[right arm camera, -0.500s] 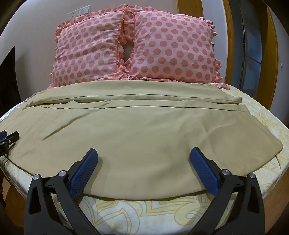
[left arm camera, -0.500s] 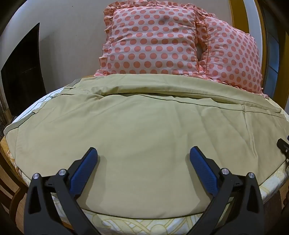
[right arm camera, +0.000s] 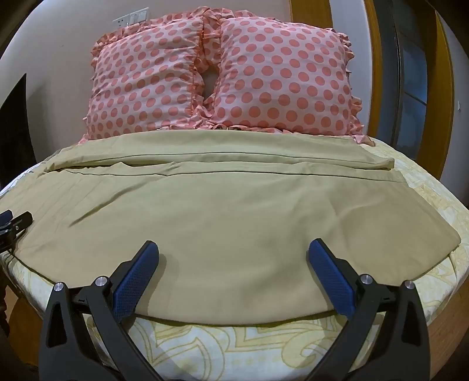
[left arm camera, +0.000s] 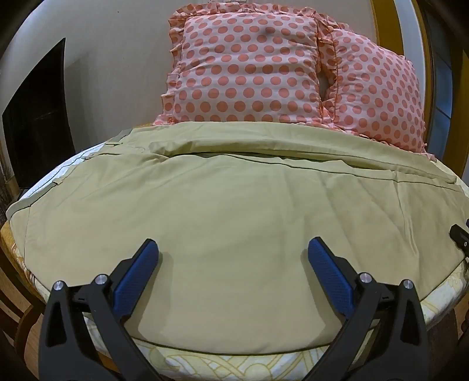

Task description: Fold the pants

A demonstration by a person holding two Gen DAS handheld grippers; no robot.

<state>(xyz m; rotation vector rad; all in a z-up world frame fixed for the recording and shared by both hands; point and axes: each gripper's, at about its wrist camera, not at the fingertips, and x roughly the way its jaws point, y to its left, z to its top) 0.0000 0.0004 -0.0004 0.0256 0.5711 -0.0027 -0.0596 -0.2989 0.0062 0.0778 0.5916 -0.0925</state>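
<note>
A: Where are the pants?

B: The khaki pants (left arm camera: 234,222) lie spread flat across the bed (right arm camera: 234,345), which wears a sheet with a pale yellow pattern. One leg sits folded along the far side, its seams running side to side just in front of the pillows. The near hem lies close to the bed's front edge.

A: And the grippers?

B: The left gripper (left arm camera: 233,258) hangs over the near part of the cloth, its blue pads (left arm camera: 136,278) spread wide apart, nothing between them. The right gripper (right arm camera: 233,258) is the same: jaws wide, poised over the near hem, holding nothing. Each one's tip shows at the edge of the other's view, so they are side by side.

A: What else is around?

B: Two pink polka-dot pillows (right arm camera: 222,76) with ruffled edges stand upright against the wall (left arm camera: 117,44), touching each other, right behind the pants' far edge. A switch plate (right arm camera: 130,18) is on the wall above them. A dark panel (left arm camera: 38,117) stands to the left, and a wood-framed door (right arm camera: 410,88) to the right.

A: Anything in the way?

B: The pillows crowd the far edge; nothing lies on the cloth itself.
</note>
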